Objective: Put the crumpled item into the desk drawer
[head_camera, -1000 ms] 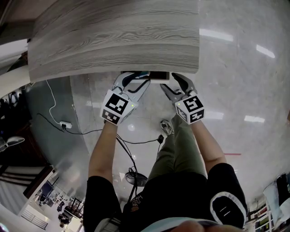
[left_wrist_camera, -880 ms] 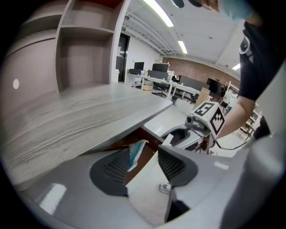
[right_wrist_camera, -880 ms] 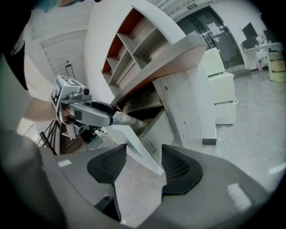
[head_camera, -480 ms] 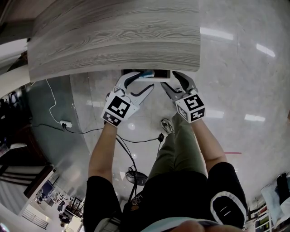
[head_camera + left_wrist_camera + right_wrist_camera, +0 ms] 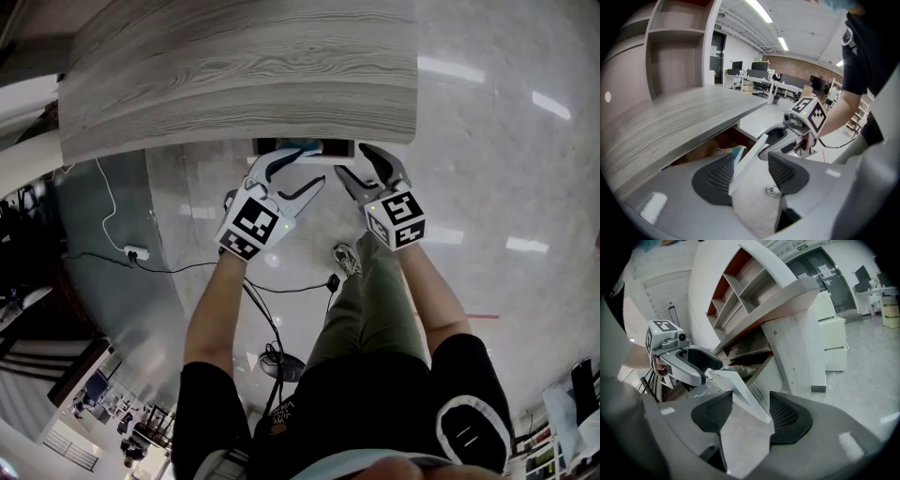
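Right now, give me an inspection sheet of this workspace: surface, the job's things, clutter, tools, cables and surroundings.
Surface: grey wood-grain desk top; nothing seen on it.
Job's things: crumpled item lies inside the open drawer; the white drawer front stands out past the desk edge.
Clutter: nothing seen.
Tools: left tool open, the drawer front between its jaws, not clamped; right tool open, the same front between its jaws.
Cables: white cable runs to a power strip on the floor; black cable trails beside the person's leg.
Surroundings: glossy floor, shelving by the desk, white cabinet.
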A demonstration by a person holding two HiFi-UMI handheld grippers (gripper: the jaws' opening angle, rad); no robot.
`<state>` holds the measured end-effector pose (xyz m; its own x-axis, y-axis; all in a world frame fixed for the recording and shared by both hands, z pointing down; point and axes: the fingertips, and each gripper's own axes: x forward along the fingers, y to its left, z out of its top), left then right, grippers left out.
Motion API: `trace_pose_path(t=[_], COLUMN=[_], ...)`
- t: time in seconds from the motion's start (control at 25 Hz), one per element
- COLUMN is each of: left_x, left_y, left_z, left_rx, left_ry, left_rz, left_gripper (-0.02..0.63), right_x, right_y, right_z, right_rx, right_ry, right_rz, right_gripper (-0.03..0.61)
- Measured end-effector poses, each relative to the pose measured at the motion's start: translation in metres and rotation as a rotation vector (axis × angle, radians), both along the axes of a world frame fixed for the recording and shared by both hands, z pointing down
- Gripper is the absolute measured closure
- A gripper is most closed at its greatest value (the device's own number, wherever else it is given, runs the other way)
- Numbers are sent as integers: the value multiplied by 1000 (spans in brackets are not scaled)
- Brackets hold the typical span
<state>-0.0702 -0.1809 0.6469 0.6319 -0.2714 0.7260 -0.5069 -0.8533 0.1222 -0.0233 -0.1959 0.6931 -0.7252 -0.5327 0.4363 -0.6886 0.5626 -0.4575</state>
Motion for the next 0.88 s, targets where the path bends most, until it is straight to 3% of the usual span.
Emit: trace_pose_path(t=[0.28,0.88], left_x=[-1,-31], left_y=[-4,4], left_z=[-4,-87], left_rx=[16,232], left_ry=[-4,126], left_rz=[-36,-266], left_gripper=[351,353], right_x=[1,20], right_y=[0,17], right_z=[-5,-86], right_rx=[6,86], right_ry=[-2,-37], right_rz=[6,83], right_gripper=[356,360])
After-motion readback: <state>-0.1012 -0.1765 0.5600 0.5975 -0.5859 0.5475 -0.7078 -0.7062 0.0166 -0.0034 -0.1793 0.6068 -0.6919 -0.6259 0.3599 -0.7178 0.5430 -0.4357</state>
